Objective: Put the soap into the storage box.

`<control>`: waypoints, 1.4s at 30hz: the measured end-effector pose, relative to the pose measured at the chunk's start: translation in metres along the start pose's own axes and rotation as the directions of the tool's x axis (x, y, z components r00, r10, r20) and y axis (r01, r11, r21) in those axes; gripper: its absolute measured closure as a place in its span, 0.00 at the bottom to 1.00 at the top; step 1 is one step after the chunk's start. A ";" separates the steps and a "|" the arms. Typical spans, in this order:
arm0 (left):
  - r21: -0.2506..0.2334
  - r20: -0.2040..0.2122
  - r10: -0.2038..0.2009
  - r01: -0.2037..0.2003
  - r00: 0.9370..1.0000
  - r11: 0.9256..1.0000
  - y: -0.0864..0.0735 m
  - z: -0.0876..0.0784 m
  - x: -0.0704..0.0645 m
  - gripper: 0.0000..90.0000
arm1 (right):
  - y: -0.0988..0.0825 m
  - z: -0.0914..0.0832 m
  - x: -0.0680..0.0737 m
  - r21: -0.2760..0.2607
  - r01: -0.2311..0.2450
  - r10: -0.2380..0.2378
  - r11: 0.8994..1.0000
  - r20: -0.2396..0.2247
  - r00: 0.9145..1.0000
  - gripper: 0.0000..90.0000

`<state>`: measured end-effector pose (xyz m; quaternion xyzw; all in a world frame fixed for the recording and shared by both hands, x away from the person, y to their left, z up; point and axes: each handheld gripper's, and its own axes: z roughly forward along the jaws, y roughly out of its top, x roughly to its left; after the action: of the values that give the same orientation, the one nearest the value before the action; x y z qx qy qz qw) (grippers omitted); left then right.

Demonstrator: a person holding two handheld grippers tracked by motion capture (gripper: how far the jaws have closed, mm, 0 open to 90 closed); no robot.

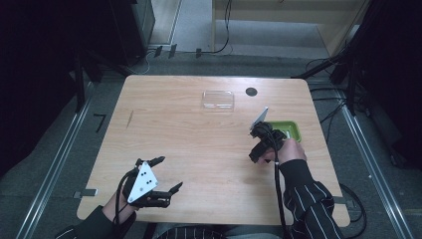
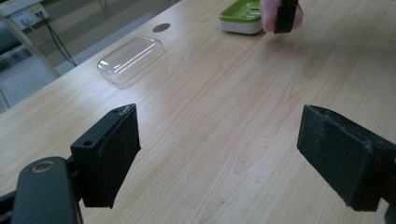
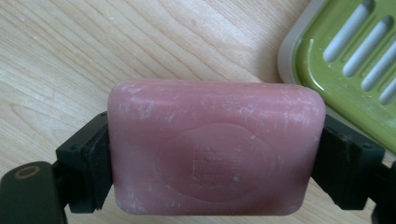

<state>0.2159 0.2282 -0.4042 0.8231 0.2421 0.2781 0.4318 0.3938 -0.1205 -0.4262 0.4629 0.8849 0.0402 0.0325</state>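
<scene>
A pink soap bar (image 3: 215, 149) sits clamped between the two black pads of my right gripper (image 3: 215, 161), one pad pressing on each short end. It hangs just above the wooden table, beside the green slotted soap dish (image 3: 345, 51). In the high view that gripper (image 1: 260, 145) is at the right of the table, next to the dish (image 1: 289, 129). My left gripper (image 1: 170, 173) rests near the front left edge, jaws wide apart with only bare wood between its pads (image 2: 112, 154). From there the soap (image 2: 268, 14) shows far off by the dish (image 2: 240, 14).
A clear plastic lid (image 1: 218, 98) lies at the back middle of the table (image 1: 199, 144), with a small black round hole (image 1: 251, 91) to its right. Dark stands and cables surround the table on the floor.
</scene>
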 end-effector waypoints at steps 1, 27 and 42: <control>0.000 -0.001 0.000 0.000 1.000 1.000 0.000 0.000 0.000 0.16 | 0.000 -0.001 -0.001 -0.003 -0.003 0.003 1.000 0.000 1.000 0.15; -0.001 0.002 0.000 0.000 1.000 1.000 0.000 0.000 -0.001 0.16 | -0.011 -0.015 -0.035 -0.043 -0.076 0.076 0.996 -0.002 0.997 0.15; 0.000 0.001 0.001 -0.001 1.000 1.000 0.000 0.000 -0.001 0.16 | -0.016 -0.018 -0.061 -0.072 -0.163 0.162 0.984 -0.023 0.987 0.15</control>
<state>0.2158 0.2273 -0.4044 0.8234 0.2416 0.2778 0.4319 0.4140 -0.1802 -0.4087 0.5317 0.8423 0.0792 0.0387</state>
